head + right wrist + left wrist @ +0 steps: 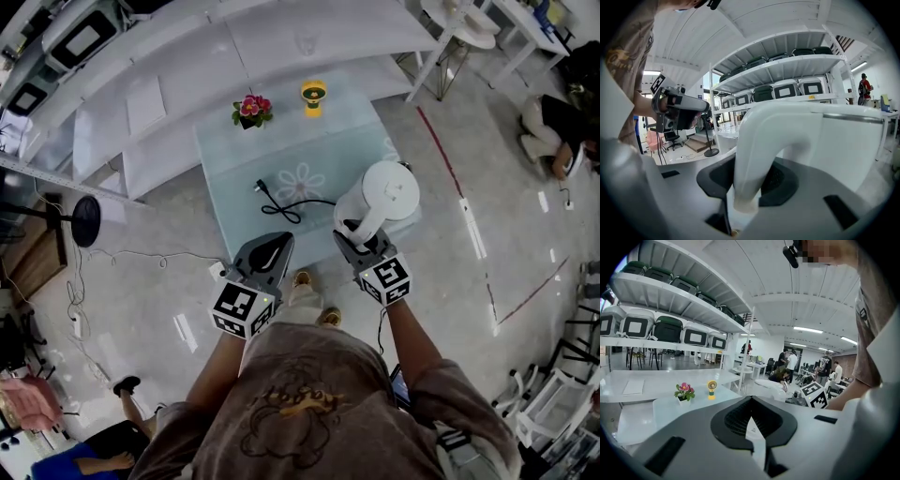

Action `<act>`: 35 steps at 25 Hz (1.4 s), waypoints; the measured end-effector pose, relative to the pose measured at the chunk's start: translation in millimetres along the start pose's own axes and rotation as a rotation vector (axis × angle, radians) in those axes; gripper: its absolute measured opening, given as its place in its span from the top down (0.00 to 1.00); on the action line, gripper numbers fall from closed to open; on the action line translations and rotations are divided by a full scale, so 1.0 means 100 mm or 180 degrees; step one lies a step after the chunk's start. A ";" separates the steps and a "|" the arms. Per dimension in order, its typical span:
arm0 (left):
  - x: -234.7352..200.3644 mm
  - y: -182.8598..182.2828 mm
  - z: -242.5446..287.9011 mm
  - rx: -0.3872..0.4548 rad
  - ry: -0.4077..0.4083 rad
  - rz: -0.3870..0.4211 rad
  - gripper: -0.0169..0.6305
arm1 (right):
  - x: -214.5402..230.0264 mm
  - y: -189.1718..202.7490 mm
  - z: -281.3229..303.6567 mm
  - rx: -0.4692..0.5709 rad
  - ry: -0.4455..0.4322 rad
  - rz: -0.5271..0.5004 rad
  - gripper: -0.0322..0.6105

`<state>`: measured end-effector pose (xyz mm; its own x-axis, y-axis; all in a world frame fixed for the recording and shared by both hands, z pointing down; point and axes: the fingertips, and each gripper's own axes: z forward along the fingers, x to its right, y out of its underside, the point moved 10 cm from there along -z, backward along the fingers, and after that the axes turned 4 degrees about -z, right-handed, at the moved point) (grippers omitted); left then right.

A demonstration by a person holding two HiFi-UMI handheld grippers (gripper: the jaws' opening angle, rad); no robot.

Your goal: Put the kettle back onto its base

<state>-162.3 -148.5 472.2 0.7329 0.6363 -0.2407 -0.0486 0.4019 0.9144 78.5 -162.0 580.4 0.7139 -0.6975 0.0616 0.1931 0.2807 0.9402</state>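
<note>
My right gripper (357, 232) is shut on the curved handle (757, 140) of the white kettle (384, 192), which hangs over the right front corner of the pale glass table (234, 150). In the right gripper view the kettle body (834, 145) fills the space just past the jaws of the right gripper (747, 183). A black power cord (281, 202) lies on the table and runs toward the kettle; the base is hidden under it. My left gripper (275, 242) hovers at the table's front edge, left of the kettle, jaws together with nothing between them, as the left gripper view shows of the left gripper (751, 404).
A small potted flower (251, 110) and a yellow toy fan (313, 96) stand at the table's far side. White shelving (187, 56) runs behind it. A black floor stand (84, 220) stands to the left. People work in the background (790, 364).
</note>
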 end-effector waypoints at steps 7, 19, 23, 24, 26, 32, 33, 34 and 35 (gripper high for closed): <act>0.00 0.01 0.01 -0.0011 -0.0001 -0.0027 0.94 | -0.01 0.05 0.06 -0.0007 0.0003 -0.0066 0.75; 0.01 0.01 0.00 0.0004 -0.0013 -0.0106 0.94 | -0.05 0.05 0.06 -0.0026 0.0025 -0.0126 0.75; 0.04 0.02 0.00 0.0007 -0.0007 -0.0104 0.94 | -0.09 0.07 0.06 -0.0033 0.0021 -0.0172 0.75; 0.05 0.02 0.00 0.0008 -0.0006 -0.0105 0.94 | -0.10 0.08 0.06 -0.0039 0.0020 -0.0187 0.75; 0.06 0.02 -0.01 0.0010 -0.0005 -0.0104 0.94 | -0.12 0.08 0.07 -0.0048 0.0018 -0.0208 0.75; 0.08 0.03 -0.03 0.0024 -0.0029 -0.0115 0.94 | -0.14 0.10 0.04 -0.0064 0.0028 -0.0225 0.74; 0.07 0.03 -0.04 0.0026 -0.0033 -0.0121 0.94 | -0.13 0.11 0.04 -0.0070 0.0036 -0.0222 0.74; 0.07 0.03 -0.04 0.0028 -0.0035 -0.0127 0.94 | -0.11 0.12 0.04 -0.0073 0.0040 -0.0216 0.74; 0.07 0.03 -0.04 0.0031 -0.0035 -0.0130 0.94 | -0.11 0.13 0.05 -0.0079 0.0039 -0.0215 0.74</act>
<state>-159.7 -140.2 471.8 0.7416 0.6122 -0.2744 -0.0120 0.4210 0.9070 69.7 -154.5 593.6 0.7070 -0.7072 -0.0060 0.2575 0.2496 0.9335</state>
